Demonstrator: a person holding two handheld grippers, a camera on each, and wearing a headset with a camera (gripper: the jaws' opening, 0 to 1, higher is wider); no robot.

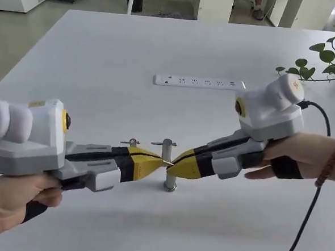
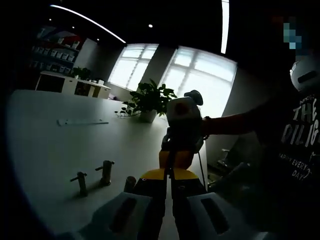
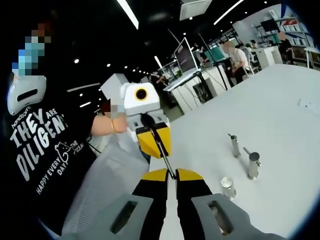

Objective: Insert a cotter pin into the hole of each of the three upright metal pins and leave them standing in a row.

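The left gripper [image 1: 159, 162] comes in from 9 o'clock and the right gripper [image 1: 174, 166] from 3 o'clock in the head view. Their yellow tips almost meet nose to nose just above the near metal pin [image 1: 169, 185]. This pin stands upright on the white table [image 1: 102, 70], and the tips hide its upper part. A thin cotter pin [image 1: 166, 162] bridges the small gap between the two tips. In the right gripper view it runs as a slim rod from between that gripper's own jaws up to the tip of the left gripper opposite. Both pairs of jaws are drawn together to a narrow slit, each pinching one end of the cotter pin. The two other metal pins [image 1: 167, 143] stand upright just behind, at 12 and 11 o'clock from the near one. Each has a thin crosspiece through its top, while the near pin's top looks bare in the right gripper view. A white power strip [image 1: 198, 82] lies well beyond at 12 o'clock, and a leafy plant [image 1: 331, 56] sits at 2 o'clock by the table edge.
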